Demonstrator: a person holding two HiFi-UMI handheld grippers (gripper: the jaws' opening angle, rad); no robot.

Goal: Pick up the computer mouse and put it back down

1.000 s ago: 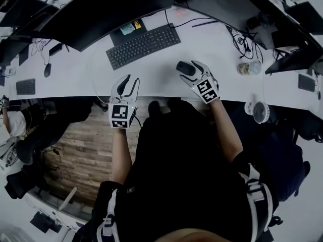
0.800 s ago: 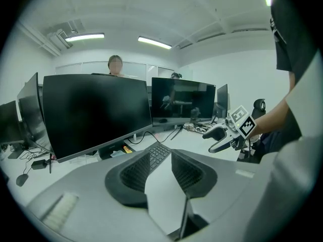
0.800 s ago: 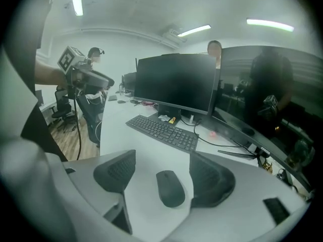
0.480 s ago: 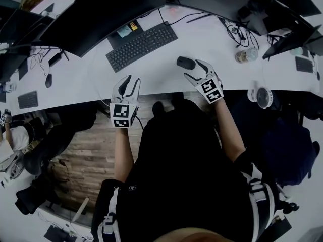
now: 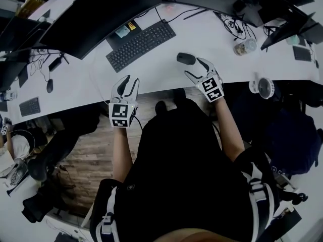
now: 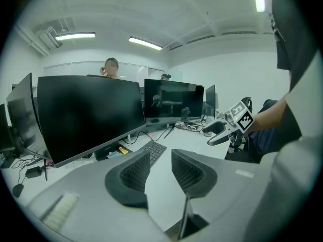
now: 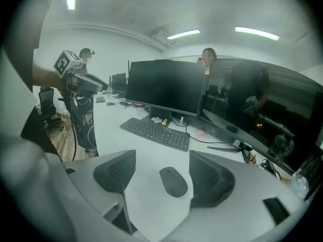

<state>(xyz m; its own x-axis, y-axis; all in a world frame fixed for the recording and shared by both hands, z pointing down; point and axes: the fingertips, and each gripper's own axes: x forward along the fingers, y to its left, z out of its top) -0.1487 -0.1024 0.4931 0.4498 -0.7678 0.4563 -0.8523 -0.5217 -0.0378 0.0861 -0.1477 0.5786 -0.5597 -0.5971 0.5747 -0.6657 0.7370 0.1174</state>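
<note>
A black computer mouse (image 5: pixel 185 58) (image 7: pixel 173 181) lies flat on the white desk (image 5: pixel 161 72), right of the keyboard. My right gripper (image 5: pixel 196 67) (image 7: pixel 161 173) stands open just behind it, the mouse lying a little beyond the fingertips and in line with the gap, untouched. My left gripper (image 5: pixel 128 83) (image 6: pixel 160 170) hovers at the desk's near edge, open, with only bare desk between its jaws. In the left gripper view the right gripper (image 6: pixel 223 131) shows at the right.
A black keyboard (image 5: pixel 141 44) lies in front of a wide curved monitor (image 5: pixel 101 14). A glass jar (image 5: pixel 245 47) and tangled cables (image 5: pixel 237 32) sit at the right, a small fan (image 5: pixel 262 88) by the desk edge. People sit behind the monitors.
My right gripper has drawn back and lifted slightly from the mouse, which stays put on the desk. The left gripper has drifted a little along the desk edge.
</note>
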